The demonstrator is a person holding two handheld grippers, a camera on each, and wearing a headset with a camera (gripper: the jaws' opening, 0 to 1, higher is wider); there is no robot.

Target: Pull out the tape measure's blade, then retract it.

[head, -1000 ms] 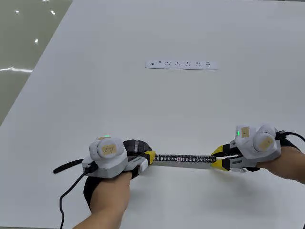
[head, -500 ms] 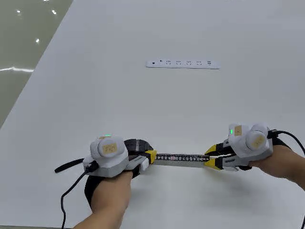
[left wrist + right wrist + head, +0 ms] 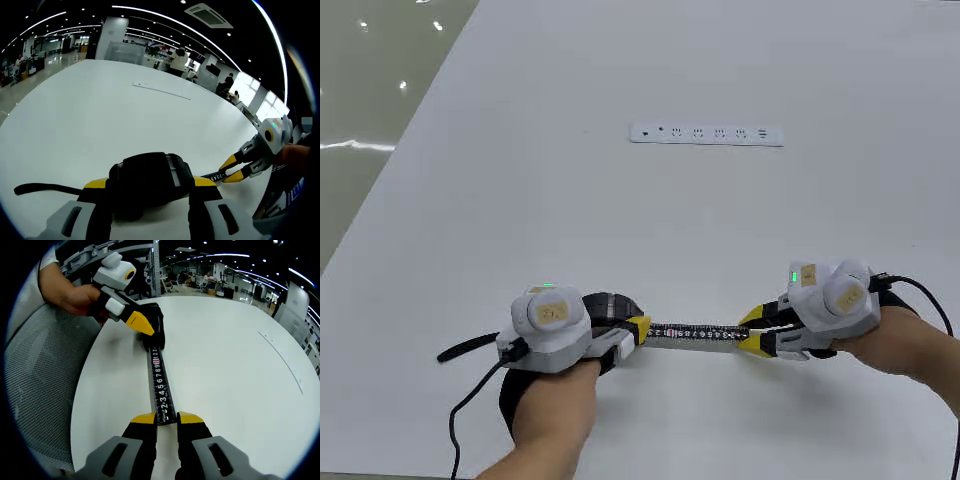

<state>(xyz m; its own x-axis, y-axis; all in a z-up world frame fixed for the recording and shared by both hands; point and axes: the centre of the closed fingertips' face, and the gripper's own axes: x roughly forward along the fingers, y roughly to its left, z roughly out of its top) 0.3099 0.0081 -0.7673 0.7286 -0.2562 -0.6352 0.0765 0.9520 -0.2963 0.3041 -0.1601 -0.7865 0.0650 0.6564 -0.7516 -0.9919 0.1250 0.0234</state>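
Right gripper (image 3: 752, 331) now sits nearer the case (image 3: 610, 308) than a second ago, and the exposed blade (image 3: 695, 331) is shorter; judged: retraction is under way.

**Position.** The tape measure lies on the white surface (image 3: 650, 220). Its blade runs straight from the case to the right gripper and lies flat or nearly so. A dark strap (image 3: 465, 348) trails from the far side of the case, away from the blade.

**Jaws.** The left gripper (image 3: 630, 332) has its jaws clamped around the case, one each side, as the left gripper view confirms (image 3: 150, 180). The right gripper's jaws are pressed onto the blade's free end, with the printed scale running away between them in the right gripper view (image 3: 160, 385).

**Handling, as judged.** The case looks compact, hard and fairly dense, with a rubbery shell that should grip well. The blade is thin sprung steel: stiff along its length, prone to kink if twisted, smooth-faced and liable to slip. The spring pulls it towards the case, so a lost grip would let it snap back. The hold belongs at the end, kept in line with the case mouth.

**Clearance.** Open surface lies between the case and the right gripper. The power strip (image 3: 706, 133) is well beyond the case, clear of the travel. The surface edge nearest the case is on the person's side, and room there is limited.
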